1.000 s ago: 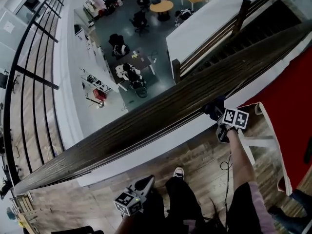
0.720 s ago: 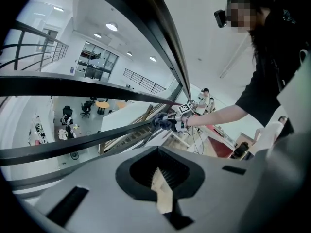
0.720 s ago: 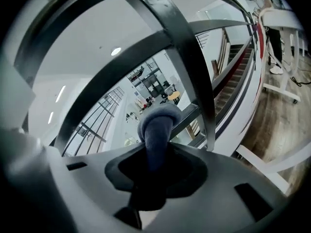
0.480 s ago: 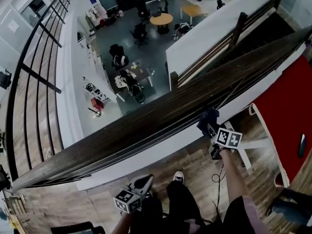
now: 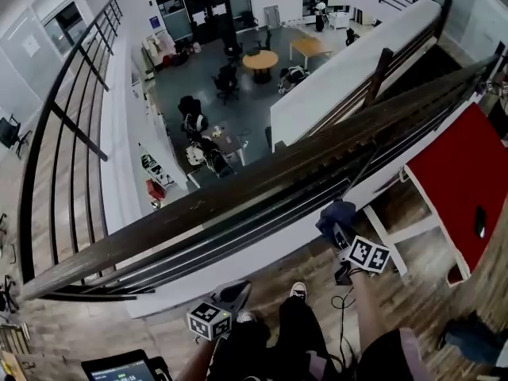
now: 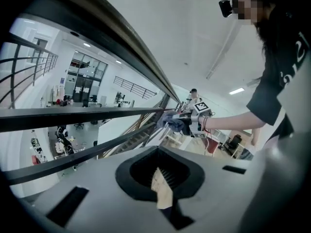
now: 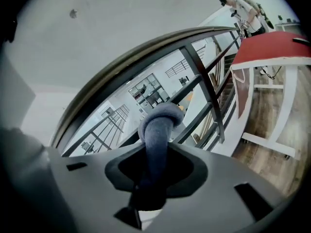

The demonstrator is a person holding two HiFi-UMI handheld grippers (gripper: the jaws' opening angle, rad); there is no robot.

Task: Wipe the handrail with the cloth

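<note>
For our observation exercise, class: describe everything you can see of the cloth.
The cloth is blue-grey, soft-looking fabric, bunched into a thick roll with a rounded, folded end. The right claw is shut on it, so it sticks out from between the jaws. It sits below the wooden handrail, beside the dark lower bars; whether it touches them cannot be told.

Far beyond the fingers of my right gripper [image 5: 340, 230] I see a grey lower floor [image 5: 250, 105] with a round table [image 5: 261, 59]; a red tabletop [image 5: 460, 173] sits beside them.
</note>
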